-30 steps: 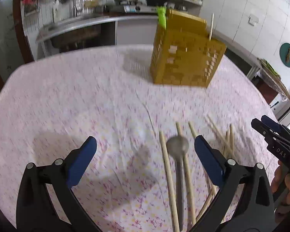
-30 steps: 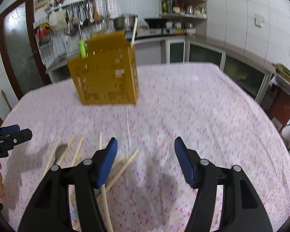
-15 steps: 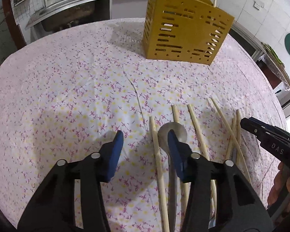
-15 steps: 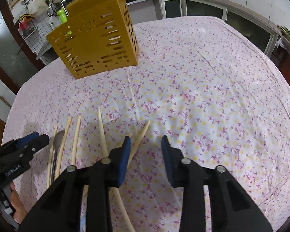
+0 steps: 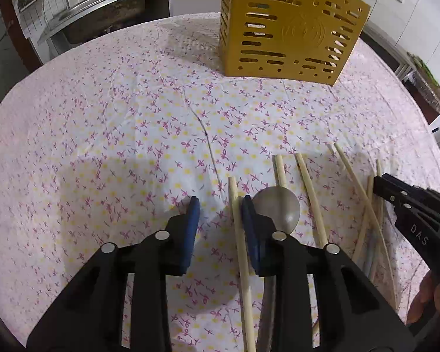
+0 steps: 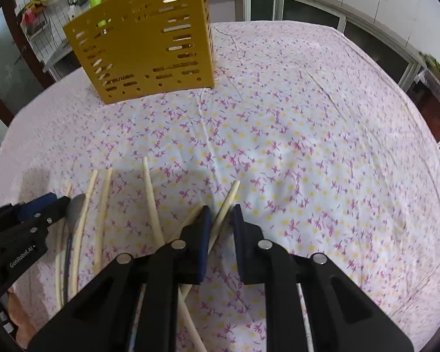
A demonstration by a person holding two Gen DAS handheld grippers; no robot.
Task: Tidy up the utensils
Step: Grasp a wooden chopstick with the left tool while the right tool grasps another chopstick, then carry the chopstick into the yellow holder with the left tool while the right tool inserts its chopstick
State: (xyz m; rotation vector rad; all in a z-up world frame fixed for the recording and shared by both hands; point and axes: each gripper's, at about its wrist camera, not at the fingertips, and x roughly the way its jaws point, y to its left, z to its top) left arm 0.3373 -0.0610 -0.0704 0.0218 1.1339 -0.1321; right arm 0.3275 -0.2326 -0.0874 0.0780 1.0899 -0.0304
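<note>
Pale bare wood is seen in the chopsticks (image 5: 311, 193); beside them, dull grey metal in the spoon (image 5: 277, 209). Beyond them, a matt yellow plastic caddy (image 5: 290, 29) stands on printed cloth (image 5: 102, 117).

Spoon (image 5: 276, 210) handle under left tongs (image 5: 220, 215)

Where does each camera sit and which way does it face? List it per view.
Left wrist: on the left gripper, facing down-forward over chopsticks and a spoon; the right gripper and a fingertip show.
Right wrist: on the right gripper, straddling a chopstick; the left gripper shows.
Shared: yellow holder, floral tablecloth.
</note>
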